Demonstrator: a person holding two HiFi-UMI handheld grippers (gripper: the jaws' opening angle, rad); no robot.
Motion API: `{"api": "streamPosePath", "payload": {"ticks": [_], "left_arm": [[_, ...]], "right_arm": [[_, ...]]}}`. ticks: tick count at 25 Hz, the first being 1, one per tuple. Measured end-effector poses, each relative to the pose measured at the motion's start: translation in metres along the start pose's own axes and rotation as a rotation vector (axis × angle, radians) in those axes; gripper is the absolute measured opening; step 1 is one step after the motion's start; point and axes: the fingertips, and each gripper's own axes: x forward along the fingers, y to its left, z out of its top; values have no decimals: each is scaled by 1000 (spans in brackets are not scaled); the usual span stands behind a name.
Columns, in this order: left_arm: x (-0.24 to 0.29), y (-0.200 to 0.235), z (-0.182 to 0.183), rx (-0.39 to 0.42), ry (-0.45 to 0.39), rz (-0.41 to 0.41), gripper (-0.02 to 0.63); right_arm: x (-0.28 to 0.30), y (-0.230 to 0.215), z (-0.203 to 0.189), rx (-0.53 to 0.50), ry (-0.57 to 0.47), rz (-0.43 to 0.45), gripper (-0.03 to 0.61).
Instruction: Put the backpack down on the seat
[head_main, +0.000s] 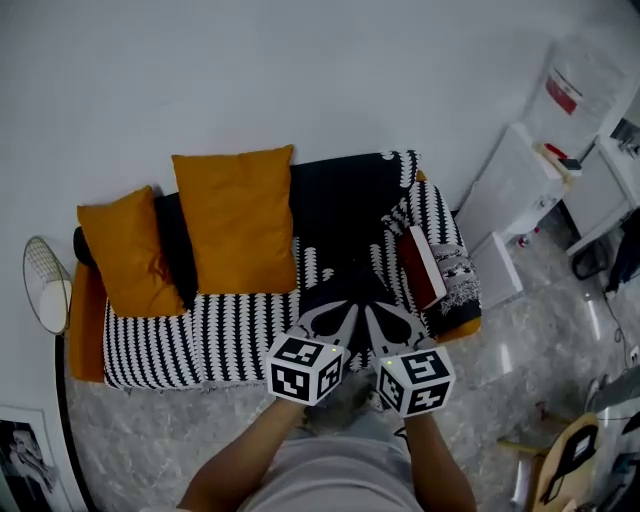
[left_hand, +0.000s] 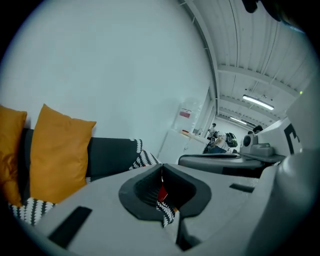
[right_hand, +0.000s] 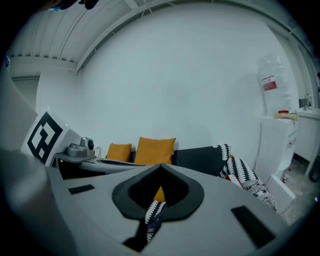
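The seat is a sofa under a black-and-white patterned throw, straight ahead of me. My left gripper and right gripper hover side by side over its front edge, right of centre, tips close together. In the left gripper view, the left gripper has its jaws meeting with nothing between them. The right gripper is likewise shut and empty. Only throw fabric shows through their gaps. I cannot make out a backpack in any view; a dim grey shape lies low between the marker cubes and I cannot tell what it is.
Two orange cushions lean on the sofa's left half. A red flat item rests against the right armrest. A white cabinet and water dispenser stand right of the sofa. A round mesh object stands at its left end.
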Motion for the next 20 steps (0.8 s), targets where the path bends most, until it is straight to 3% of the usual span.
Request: {"api": "streamPosePath", "payload": {"ticks": [20], "left_arm": [[-20, -1, -3, 18, -6, -34, 8]], "right_arm": [[-6, 19, -7, -14, 2, -39, 2]]}}
